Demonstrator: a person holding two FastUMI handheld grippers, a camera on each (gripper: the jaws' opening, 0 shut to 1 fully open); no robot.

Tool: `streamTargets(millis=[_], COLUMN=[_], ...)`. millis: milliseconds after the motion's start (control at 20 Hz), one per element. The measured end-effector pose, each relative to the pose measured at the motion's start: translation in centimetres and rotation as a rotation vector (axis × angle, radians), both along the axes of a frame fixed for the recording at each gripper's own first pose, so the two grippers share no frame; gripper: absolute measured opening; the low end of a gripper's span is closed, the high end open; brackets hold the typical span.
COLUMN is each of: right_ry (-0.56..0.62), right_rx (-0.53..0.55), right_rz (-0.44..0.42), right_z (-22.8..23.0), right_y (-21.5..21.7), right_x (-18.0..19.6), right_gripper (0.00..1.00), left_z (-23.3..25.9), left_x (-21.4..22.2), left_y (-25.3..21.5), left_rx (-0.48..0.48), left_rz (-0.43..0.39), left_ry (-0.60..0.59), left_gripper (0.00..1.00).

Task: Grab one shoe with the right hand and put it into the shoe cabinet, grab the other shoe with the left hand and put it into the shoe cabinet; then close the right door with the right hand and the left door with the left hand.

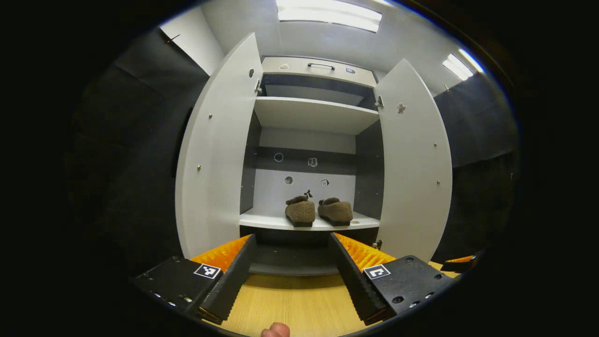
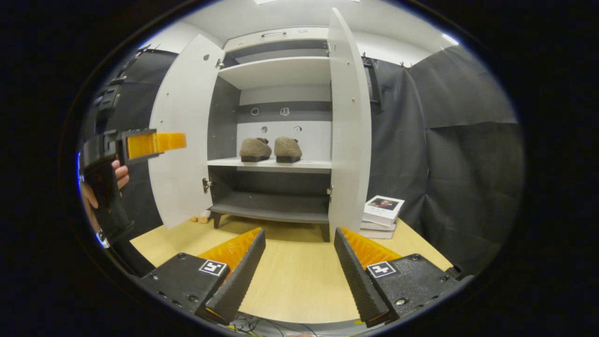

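Note:
Two brown fuzzy shoes sit side by side on the middle shelf of the white shoe cabinet (image 1: pixel 318 117): the left shoe (image 1: pixel 301 210) (image 2: pixel 255 149) and the right shoe (image 1: pixel 335 209) (image 2: pixel 288 148). Both doors stand wide open, the left door (image 1: pixel 217 154) (image 2: pixel 185 131) and the right door (image 1: pixel 416 164) (image 2: pixel 348 121). My left gripper (image 1: pixel 292 243) is open and empty, a short way in front of the cabinet's lower part. My right gripper (image 2: pixel 299 236) is open and empty, farther back over the floor. In the right gripper view the left gripper (image 2: pixel 154 142), held by a hand (image 2: pixel 119 175), shows by the left door.
The floor (image 2: pixel 290 276) is light wood. A stack of books (image 2: pixel 381 215) lies on the floor just right of the cabinet, behind the right door. Small objects (image 2: pixel 201 218) lie by the cabinet's left foot. Black cloth walls close in both sides.

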State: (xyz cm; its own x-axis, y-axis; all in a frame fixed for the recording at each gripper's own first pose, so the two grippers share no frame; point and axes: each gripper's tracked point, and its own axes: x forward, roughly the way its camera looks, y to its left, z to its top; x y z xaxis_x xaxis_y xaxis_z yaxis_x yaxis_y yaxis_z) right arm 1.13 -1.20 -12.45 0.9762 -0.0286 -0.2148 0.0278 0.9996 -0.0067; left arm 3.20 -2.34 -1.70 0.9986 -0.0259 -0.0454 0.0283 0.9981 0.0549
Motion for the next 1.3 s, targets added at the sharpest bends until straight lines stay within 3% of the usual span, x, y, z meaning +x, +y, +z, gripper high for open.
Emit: streamTargets(millis=[250, 400, 550, 700, 850, 900, 950, 1000, 1050, 1300], right_ry=[-0.023, -0.118, -0.226, -0.318, -0.334, -0.335, -0.334, -0.321, -0.305, -0.288], right_rx=[0.012, 0.029, 0.041, 0.059, 0.074, 0.085, 0.082, 0.074, 0.062, 0.028], right_rz=[-0.007, -0.032, -0.079, -0.156, -0.207, -0.21, -0.2, -0.2, -0.197, -0.155], right_z=[1.0, 5.9, 12.3, 18.7, 22.6, 23.4, 24.2, 24.5, 24.7, 25.0], right_y=[-0.2, -2.0, -6.5, -13.0, -18.2, -19.2, -20.0, -21.0, -21.4, -20.1], right_x=[-0.6, -0.3, 0.6, 2.9, 5.6, 6.7, 7.8, 8.8, 9.9, 13.8], right_gripper=[0.94, 0.94, 0.94, 0.94, 0.98, 0.94, 0.99, 0.95, 0.99, 0.96], left_z=[-4.1, -5.0, -4.9, -4.8, -5.0, -5.1, -5.3, -5.6, -5.8, -5.9], left_x=[-3.1, -3.8, -4.0, -4.2, -4.2, -4.2, -4.3, -4.4, -4.6, -4.3], left_y=[-0.1, 0.2, 0.6, 0.3, -0.1, -0.2, -0.2, -0.3, -0.6, -1.0], left_rx=[-0.007, -0.02, -0.02, -0.021, -0.003, -0.002, -0.007, -0.014, -0.017, -0.004], left_rz=[0.03, 0.05, 0.061, 0.048, 0.017, 0.013, 0.015, 0.015, 0.012, 0.002], left_ry=[0.067, 0.093, 0.089, 0.083, 0.091, 0.09, 0.091, 0.098, 0.105, 0.115], left_gripper=[0.95, 0.95, 0.95, 0.95, 0.95, 0.95, 0.95, 0.95, 0.95, 0.95])
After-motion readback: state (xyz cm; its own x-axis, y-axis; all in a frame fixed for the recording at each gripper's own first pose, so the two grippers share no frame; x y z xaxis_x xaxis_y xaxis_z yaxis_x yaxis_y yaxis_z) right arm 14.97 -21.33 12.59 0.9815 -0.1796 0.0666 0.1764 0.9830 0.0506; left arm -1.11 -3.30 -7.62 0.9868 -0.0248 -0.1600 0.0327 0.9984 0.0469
